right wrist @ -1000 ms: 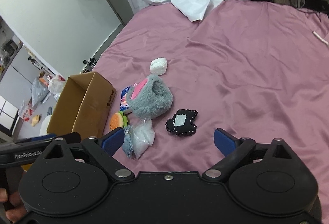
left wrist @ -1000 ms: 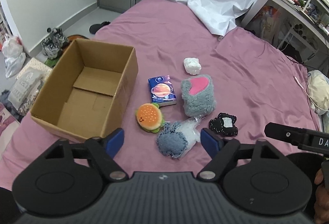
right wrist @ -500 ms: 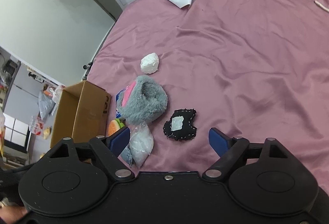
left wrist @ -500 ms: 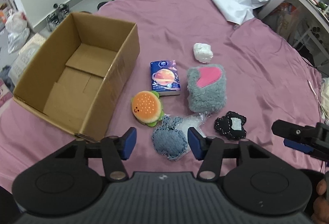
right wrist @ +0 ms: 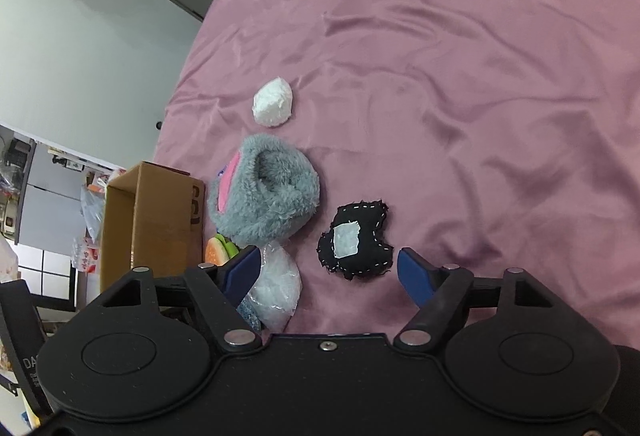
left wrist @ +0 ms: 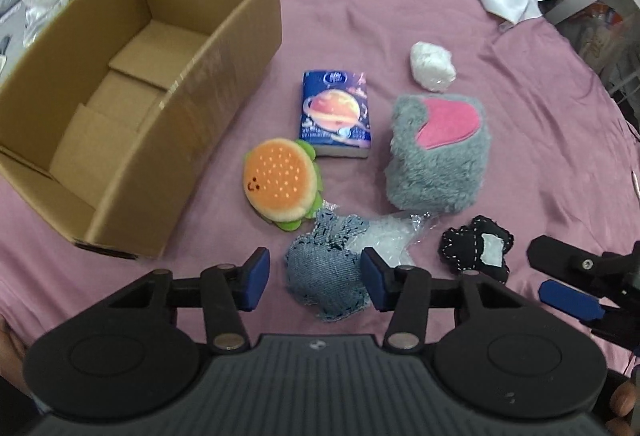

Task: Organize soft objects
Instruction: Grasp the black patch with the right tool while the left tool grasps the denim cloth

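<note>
Closing but not yet touching, the left gripper (left wrist: 311, 278) straddles the denim pouch (left wrist: 326, 278) directly below, while the right gripper's (right wrist: 328, 272) narrowing jaws frame the black pouch (right wrist: 354, 242).

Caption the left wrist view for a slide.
Left gripper jaws closing around a denim plush beside an empty cardboard box.

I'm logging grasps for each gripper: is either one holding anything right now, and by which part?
Nothing is held. The left gripper is closing around the denim plush; the right gripper is closing around the black plush. No pad presses yet.
</note>
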Motion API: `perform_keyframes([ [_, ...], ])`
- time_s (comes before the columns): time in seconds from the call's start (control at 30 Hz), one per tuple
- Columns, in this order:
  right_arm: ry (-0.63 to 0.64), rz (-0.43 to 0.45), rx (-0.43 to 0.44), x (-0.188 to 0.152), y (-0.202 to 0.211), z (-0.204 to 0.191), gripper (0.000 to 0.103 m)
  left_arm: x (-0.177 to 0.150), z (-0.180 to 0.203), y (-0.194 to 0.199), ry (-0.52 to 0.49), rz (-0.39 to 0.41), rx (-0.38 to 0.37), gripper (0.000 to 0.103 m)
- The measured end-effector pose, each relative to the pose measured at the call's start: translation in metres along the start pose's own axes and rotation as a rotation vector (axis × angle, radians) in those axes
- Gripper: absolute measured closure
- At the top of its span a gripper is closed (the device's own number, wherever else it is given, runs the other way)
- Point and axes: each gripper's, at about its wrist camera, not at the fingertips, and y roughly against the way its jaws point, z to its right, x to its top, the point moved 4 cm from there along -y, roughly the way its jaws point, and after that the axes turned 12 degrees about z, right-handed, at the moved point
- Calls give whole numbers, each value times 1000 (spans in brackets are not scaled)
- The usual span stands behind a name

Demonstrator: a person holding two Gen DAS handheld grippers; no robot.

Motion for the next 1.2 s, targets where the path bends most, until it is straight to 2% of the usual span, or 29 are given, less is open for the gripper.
perform_keyframes([
  [0.1, -22, -36, 11, -2, -14, 0, 32, -3, 1, -11, 8, -11, 1, 54],
  [0.17, -41, -67, 5, -5, -24, 3, 36, -5, 0, -17, 17, -11, 10, 55],
  [0.23, -21, -75, -46, -5, -32, 4, 38, -6, -1, -22, 44, -21, 10, 59],
  [0.33, -16, -75, -60, -2, -40, 6, 38, -6, -2, -25, 58, -22, 13, 62],
  [0.57, 10, -92, -85, -3, -57, 2, 39, -4, -4, -17, 81, -13, -9, 76],
  [0.63, 31, -90, -99, -4, -58, 1, 52, -1, -2, -13, 72, 2, -17, 81],
  [0.67, 39, -96, -106, -4, -61, 1, 65, 1, 0, -10, 56, 11, -28, 86],
  [0.7, 40, -109, -108, -6, -61, 1, 67, 3, 1, -7, 40, 21, -46, 96],
  [0.73, 44, -109, -107, -6, -62, -1, 70, 5, 2, -4, 30, 25, -59, 99],
  [0.9, 44, -96, -87, -8, -50, -4, 78, 10, 4, 10, 25, 75, -92, 103],
  [1.2, 88, -20, -74, -9, -22, -23, 78, 11, -10, 25, 62, 106, -144, 103],
])
